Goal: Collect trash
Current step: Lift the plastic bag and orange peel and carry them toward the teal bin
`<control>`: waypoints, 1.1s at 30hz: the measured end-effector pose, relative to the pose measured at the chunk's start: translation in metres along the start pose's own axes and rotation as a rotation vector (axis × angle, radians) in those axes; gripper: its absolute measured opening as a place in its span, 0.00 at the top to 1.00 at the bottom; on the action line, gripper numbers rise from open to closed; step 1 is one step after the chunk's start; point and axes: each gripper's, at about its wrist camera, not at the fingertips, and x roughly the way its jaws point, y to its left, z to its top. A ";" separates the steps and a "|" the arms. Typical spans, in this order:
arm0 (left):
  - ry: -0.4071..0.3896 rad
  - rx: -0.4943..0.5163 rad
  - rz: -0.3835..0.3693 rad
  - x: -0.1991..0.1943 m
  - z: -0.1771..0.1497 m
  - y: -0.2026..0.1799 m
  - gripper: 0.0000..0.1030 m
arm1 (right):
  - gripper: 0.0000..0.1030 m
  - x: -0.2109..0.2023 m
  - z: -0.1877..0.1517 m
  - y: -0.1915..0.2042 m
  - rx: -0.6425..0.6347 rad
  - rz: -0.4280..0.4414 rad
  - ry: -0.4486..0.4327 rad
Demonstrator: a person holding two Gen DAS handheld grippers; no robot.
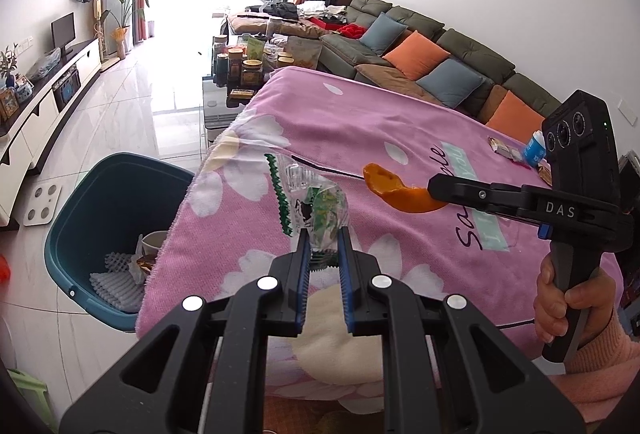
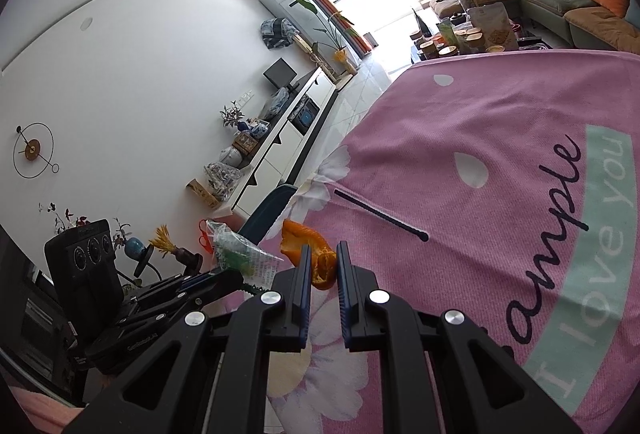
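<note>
right hand-held gripper [image 2: 323,258] pinching orange peel [image 2: 308,246], pink blanket [image 2: 460,154]

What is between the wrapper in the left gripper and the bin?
Nothing visible. The left gripper holds the clear wrapper above the pink cloth's edge; the open teal bin stands just beyond it on the floor.

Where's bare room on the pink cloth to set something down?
Free: the wide stretch of cloth between the black stick and the far edge. Crowded: the right edge, with a wrapper and blue cup. The bin beside the left edge already holds trash.
</note>
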 end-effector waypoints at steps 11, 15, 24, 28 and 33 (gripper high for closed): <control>-0.002 -0.023 0.022 -0.002 -0.001 0.010 0.87 | 0.89 0.011 0.001 0.007 -0.009 0.019 0.016; -0.005 -0.028 0.029 -0.003 0.000 0.012 0.87 | 0.89 0.015 0.001 0.010 -0.014 0.023 0.021; -0.012 -0.037 0.043 -0.004 -0.001 0.020 0.87 | 0.89 0.023 0.003 0.017 -0.025 0.037 0.033; -0.017 -0.043 0.049 -0.006 -0.001 0.022 0.87 | 0.89 0.027 0.002 0.021 -0.032 0.041 0.036; -0.021 -0.047 0.054 -0.009 -0.001 0.026 0.87 | 0.89 0.029 0.004 0.025 -0.036 0.046 0.040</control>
